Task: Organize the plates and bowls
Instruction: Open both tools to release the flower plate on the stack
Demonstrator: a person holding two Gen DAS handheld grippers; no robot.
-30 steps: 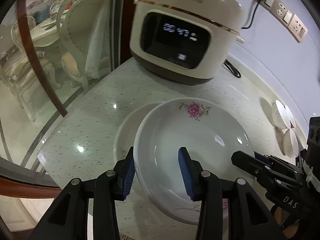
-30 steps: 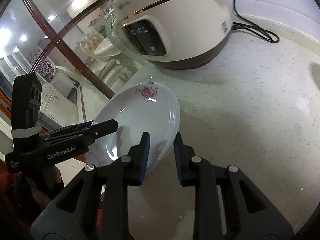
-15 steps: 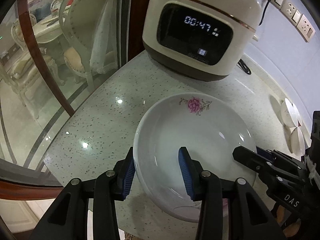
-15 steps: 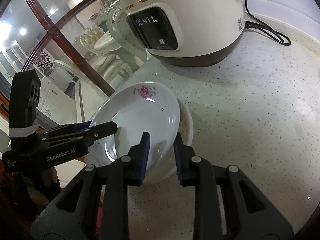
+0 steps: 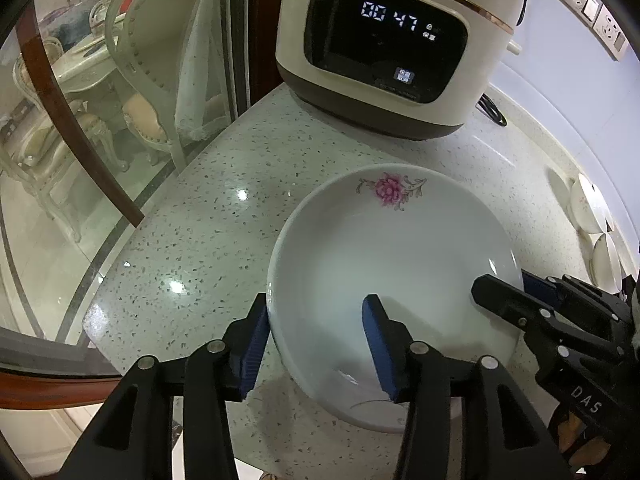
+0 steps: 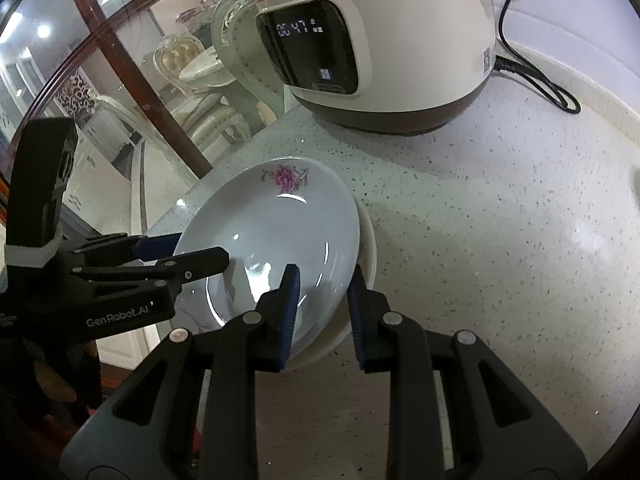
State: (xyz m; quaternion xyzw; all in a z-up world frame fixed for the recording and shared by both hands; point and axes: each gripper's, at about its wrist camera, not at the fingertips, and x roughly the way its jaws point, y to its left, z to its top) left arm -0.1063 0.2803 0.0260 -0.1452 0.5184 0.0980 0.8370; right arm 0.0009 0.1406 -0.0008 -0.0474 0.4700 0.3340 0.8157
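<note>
At the near edge of the speckled pale stone counter (image 5: 208,216), the left gripper (image 5: 316,344) straddles the near-left rim of a white porcelain deep plate with a pink flower printed on its far rim (image 5: 392,248). Its jaws are opening: one blue pad sits outside the rim and the other inside the plate, and the inner pad stands clear of the wall. The right gripper (image 6: 320,312) straddles the near-right rim of the same plate, with jaws set narrow; one pad is inside and one outside, close on the rim, and it appears to pinch the plate's edge. In the right wrist view the flowered plate lies tilted inside a second white dish (image 6: 366,252), whose rim peeks out along the right side beneath it. Both sit near the counter's left corner, beside a curved glass partition with a dark wood frame (image 5: 80,128).

To the right, near the wall, two small white dishes (image 5: 592,220) stand on edge, one behind the other. At the far side stands a cream rice cooker with a dark display panel and brown base (image 5: 392,40), its black power cord (image 6: 536,76) trailing over the counter on the right. Wall sockets (image 5: 588,4) are mounted on the far right.
</note>
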